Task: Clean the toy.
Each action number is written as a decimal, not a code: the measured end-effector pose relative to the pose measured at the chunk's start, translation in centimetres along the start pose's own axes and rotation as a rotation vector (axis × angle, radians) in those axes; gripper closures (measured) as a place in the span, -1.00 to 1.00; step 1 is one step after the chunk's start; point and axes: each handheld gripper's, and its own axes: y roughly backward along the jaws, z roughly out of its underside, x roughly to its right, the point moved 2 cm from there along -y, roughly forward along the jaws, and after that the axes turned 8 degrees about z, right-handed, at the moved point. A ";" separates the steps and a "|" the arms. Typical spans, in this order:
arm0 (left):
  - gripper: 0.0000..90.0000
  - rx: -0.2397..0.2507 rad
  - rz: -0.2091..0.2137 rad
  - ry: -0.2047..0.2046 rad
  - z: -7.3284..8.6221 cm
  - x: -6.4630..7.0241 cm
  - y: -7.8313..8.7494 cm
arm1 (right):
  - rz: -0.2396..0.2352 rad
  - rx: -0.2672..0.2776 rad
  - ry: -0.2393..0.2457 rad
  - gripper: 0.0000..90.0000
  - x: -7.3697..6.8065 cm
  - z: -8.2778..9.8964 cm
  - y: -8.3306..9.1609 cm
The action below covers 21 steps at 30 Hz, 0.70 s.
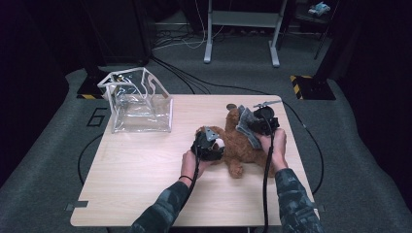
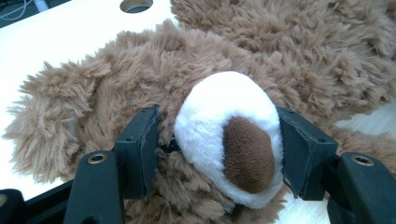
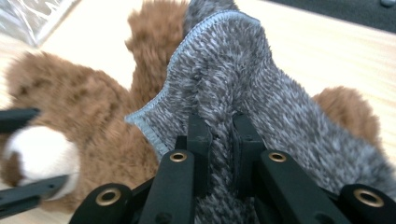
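Brown plush fills the middle of the scene: a teddy bear (image 1: 241, 145) lies on the right half of the table (image 1: 136, 174), between its centre and its right edge, with its head turned toward the person's side. The left gripper (image 1: 214, 144) holds the bear by its white muzzle (image 2: 229, 135), its two black pads pressed against either side of the snout, in the left gripper view with the dark brown nose patch facing up between them. The right gripper (image 1: 252, 127) hangs over the bear's body nearer the far right corner, its jaws drawn almost together and pinching a fold of a grey knitted cloth (image 3: 243, 88), whose stitched hem arches above the brown fur in the right gripper view. Both forearms, in dark patterned sleeves, come in from the near edge of the table. Near the far left corner stands a clear plastic bag (image 1: 138, 104) with white trim, its mouth open upward, well apart from the bear. Black cables trail from each gripper back over the near edge.
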 end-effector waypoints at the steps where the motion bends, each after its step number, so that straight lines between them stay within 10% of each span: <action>1: -0.19 0.000 0.000 -0.001 0.0 0.0 0.0 | 0.013 -0.007 -0.004 0.80 0.2 0.2 -0.4; 13: -0.19 0.001 0.002 -0.002 0.0 0.0 0.0 | 0.099 -0.056 -0.098 0.80 4.2 1.5 -1.8; 21: -0.19 -0.002 0.006 -0.002 0.0 0.0 0.0 | 0.235 -0.100 -0.163 0.80 8.0 2.9 -1.3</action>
